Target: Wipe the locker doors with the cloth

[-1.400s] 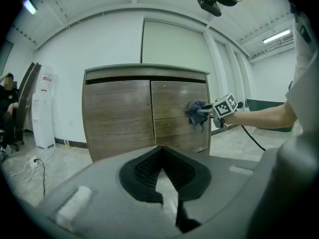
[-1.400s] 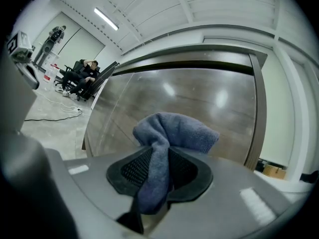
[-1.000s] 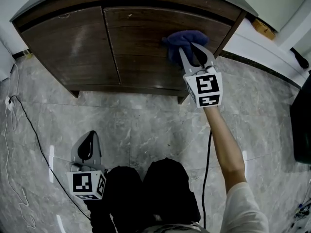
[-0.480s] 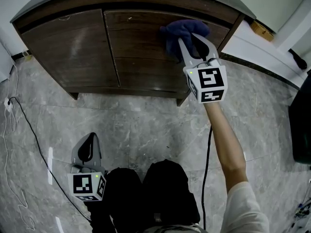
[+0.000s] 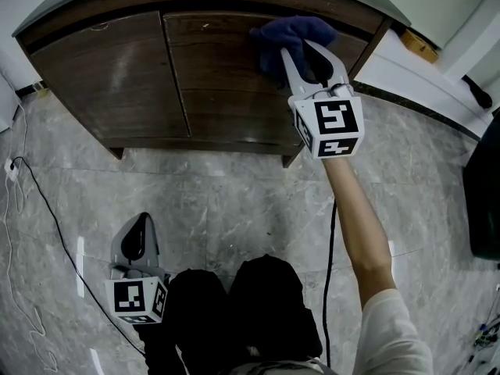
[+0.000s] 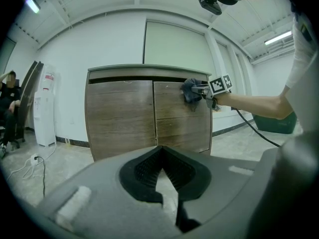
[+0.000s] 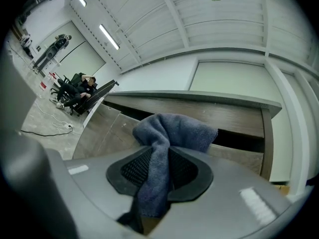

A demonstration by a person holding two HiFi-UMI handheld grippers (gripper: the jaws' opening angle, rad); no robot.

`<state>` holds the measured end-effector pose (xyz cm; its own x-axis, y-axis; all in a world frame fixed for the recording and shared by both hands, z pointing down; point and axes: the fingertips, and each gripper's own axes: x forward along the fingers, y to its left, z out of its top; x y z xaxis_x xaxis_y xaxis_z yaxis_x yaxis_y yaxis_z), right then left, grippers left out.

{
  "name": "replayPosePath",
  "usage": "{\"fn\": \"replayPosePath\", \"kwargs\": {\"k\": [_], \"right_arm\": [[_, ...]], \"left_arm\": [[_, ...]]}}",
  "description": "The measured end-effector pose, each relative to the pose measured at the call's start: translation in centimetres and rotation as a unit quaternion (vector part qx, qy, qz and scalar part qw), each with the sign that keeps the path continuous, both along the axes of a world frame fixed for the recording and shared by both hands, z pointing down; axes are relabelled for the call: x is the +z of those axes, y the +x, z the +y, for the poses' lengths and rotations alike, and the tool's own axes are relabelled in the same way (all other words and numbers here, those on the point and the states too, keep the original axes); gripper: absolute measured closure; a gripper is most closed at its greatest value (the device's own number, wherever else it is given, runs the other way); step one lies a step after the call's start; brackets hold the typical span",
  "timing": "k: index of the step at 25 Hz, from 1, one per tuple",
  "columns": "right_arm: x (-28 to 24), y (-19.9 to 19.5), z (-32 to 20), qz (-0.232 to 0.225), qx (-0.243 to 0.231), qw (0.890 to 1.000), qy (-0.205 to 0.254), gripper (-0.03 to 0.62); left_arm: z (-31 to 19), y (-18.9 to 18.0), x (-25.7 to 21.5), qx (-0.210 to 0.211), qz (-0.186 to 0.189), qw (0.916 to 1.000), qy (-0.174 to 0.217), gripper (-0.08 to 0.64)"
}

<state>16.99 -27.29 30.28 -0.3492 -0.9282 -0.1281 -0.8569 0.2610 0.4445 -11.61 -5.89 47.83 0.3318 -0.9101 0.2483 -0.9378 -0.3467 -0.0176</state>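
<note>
One view, the right gripper's, shows cloth (image 7: pixel 174 128) pinched.

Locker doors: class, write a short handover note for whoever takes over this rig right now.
Right gripper: shut on the blue cloth, which is pressed against the right door near its top edge.
Left gripper: shut, empty, held low over the floor beside the person's legs.
Done: wiping is under way on the right door; how much is clean cannot be told.
To do: the rest of the right door, then the left door.
</note>
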Motion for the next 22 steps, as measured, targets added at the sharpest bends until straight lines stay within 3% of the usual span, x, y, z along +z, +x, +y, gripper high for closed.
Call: {"fn": "replayPosePath", "kwargs": {"k": [7,22], "right_arm": [[2.8,-0.9,-0.1,0.001,-0.007,1.000,-0.014,0.488],[14.1,-2.9,-0.3,-0.002,-0.006,0.996,-0.092,0.489]], "left_arm": [[0.1,-0.2,0.1,-0.005,0.001,1.0000,-0.001,0.560],[-0.1,-0.6,0.5,-0.011,0.000,0.9999,-0.011,0.560]]}}
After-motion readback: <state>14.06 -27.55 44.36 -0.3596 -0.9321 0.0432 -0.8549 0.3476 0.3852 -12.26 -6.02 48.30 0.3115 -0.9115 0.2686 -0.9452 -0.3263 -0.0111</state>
